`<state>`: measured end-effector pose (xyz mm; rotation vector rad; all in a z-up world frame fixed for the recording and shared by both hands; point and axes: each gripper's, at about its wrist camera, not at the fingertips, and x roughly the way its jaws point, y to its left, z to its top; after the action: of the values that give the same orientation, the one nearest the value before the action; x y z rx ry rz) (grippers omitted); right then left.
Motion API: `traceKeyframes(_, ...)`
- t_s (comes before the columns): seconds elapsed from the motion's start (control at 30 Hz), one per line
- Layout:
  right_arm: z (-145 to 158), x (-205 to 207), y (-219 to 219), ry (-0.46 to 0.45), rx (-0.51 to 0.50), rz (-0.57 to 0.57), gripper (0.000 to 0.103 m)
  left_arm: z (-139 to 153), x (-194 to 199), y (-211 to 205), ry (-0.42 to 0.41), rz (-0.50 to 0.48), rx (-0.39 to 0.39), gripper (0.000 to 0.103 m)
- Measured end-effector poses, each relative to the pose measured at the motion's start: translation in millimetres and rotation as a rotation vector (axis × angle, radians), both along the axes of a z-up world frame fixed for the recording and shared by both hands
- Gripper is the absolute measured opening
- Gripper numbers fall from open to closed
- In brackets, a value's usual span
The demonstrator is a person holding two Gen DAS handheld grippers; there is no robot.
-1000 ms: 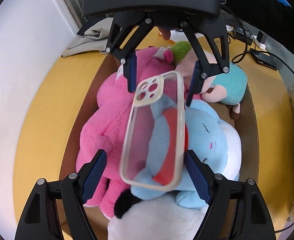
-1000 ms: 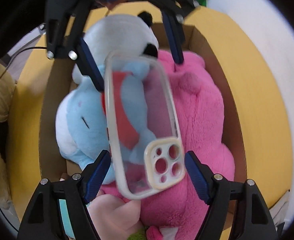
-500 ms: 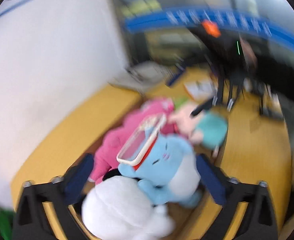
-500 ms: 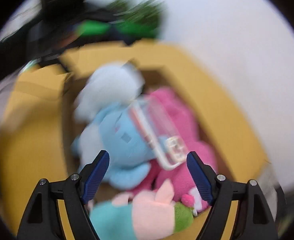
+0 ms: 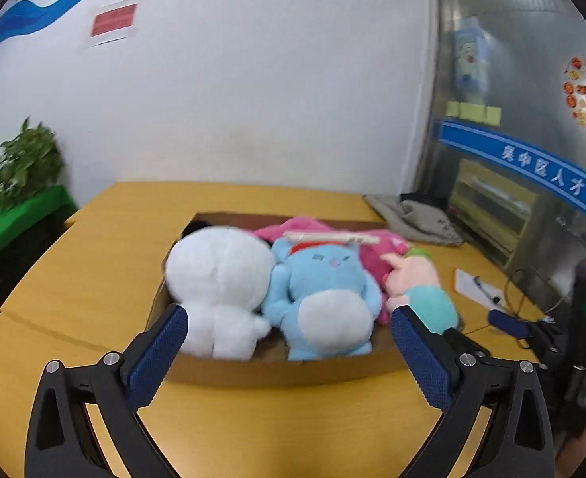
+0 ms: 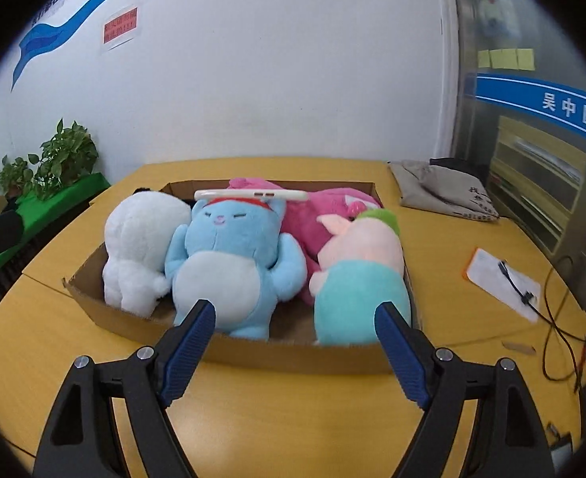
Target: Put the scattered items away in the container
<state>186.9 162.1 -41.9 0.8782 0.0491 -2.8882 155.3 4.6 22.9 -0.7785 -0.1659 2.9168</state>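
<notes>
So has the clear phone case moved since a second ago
Yes. The phone case was held over the cardboard box between both grippers; now it lies flat across the blue plush and the pink plush in that box.

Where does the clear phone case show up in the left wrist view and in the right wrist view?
Left wrist: the phone case lies flat on the blue plush's head, just above centre.
Right wrist: the phone case sits on the same blue plush, left of centre.
Shared landmark: the cardboard box.

Both wrist views toward box (image 5: 277, 370)
</notes>
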Motion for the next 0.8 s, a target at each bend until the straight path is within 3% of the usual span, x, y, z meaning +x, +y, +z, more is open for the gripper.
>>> traceKeyframes(0.13,9,29,-7,0.014,0.019,-0.007,0.082,-21,18,5,-0.043,0.068,-0.020,0.103)
traceKeyframes(0.37,9,48,-6,0.000,0.042,-0.003,0.082,-22,50,9,-0.019,0.090,-0.034,0.103)
traceKeyframes(0.8,2,46,-2,-0.010,0.070,-0.020,0.082,-25,46,21,-0.028,0.066,-0.053,0.103)
